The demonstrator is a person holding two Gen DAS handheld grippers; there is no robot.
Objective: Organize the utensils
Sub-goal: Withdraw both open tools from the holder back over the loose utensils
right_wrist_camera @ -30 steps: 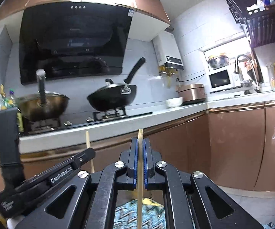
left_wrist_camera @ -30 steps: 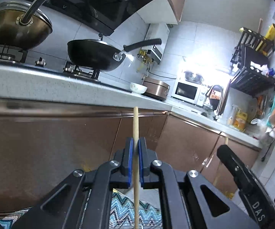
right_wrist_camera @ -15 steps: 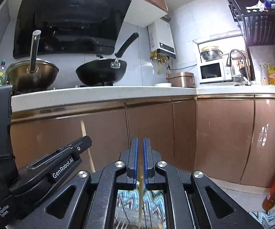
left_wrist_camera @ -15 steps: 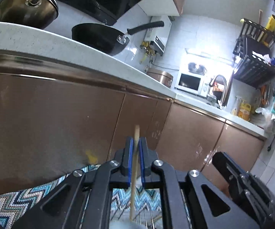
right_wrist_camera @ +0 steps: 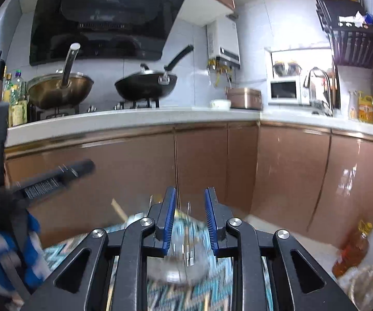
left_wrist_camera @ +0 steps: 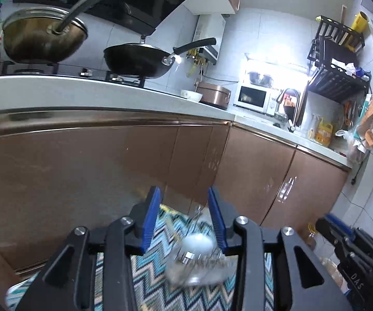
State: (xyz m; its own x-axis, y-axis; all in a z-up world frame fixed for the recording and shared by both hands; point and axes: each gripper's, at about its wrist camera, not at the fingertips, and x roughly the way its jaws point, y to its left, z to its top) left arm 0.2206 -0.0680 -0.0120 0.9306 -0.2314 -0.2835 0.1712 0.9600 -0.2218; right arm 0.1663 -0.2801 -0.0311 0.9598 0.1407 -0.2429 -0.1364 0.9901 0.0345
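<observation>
Both the left gripper (left_wrist_camera: 184, 217) and right gripper (right_wrist_camera: 189, 217) are spread, empty — the thin wooden chopstick (right_wrist_camera: 119, 210) at lower left looks light, stiff, slippery; pinch its middle.

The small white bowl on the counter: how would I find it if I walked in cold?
Start at the stove, where a black wok sits on the burner, and follow the pale countertop toward the microwave. The small white bowl stands just before the copper-coloured cooker. It is the only low, open, white dish there.
</observation>
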